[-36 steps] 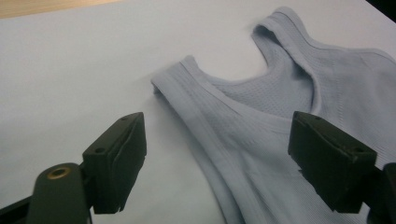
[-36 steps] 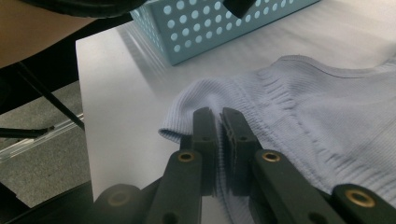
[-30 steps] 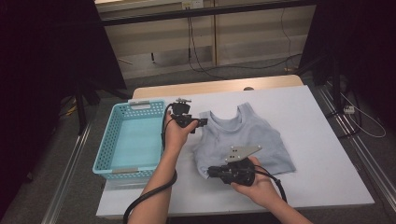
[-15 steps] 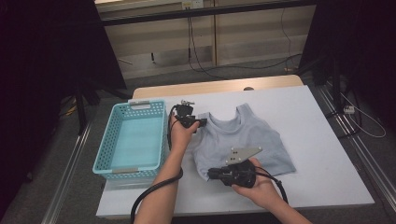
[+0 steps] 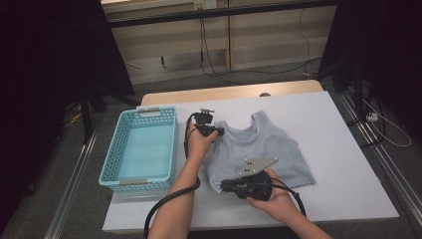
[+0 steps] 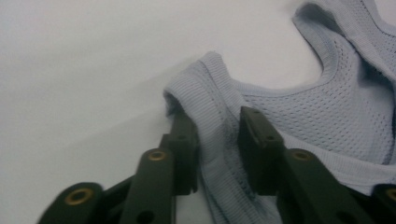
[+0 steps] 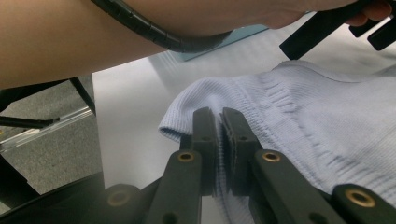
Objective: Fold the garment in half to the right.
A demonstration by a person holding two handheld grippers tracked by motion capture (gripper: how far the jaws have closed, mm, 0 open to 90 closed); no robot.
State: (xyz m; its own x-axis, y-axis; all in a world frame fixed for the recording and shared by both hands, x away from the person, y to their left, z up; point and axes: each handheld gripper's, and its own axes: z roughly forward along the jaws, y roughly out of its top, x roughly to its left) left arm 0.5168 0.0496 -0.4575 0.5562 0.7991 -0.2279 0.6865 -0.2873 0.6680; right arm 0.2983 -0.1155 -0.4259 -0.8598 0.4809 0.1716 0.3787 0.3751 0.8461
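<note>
A pale blue ribbed knit tank top (image 5: pixel 261 152) lies flat on the white bench (image 5: pixel 338 124), right of a light blue plastic basket (image 5: pixel 142 149). The left claw (image 5: pixel 219 131) sits at the top's far-left shoulder strap; its jaws have just been closing, with the strap (image 6: pixel 212 116) bunched between them, a little slack still showing. The right claw (image 5: pixel 225 186) is clamped tight on the near-left hem corner (image 7: pixel 187 112).

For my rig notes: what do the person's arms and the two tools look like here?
Both forearms are bare, no sleeves or gloves in view. The left tool and right tool are black, each with two black jaws with brass-coloured pivot pins. The right carries a grey three-cornered plate. A black ribbed cable trails from the left.
</note>
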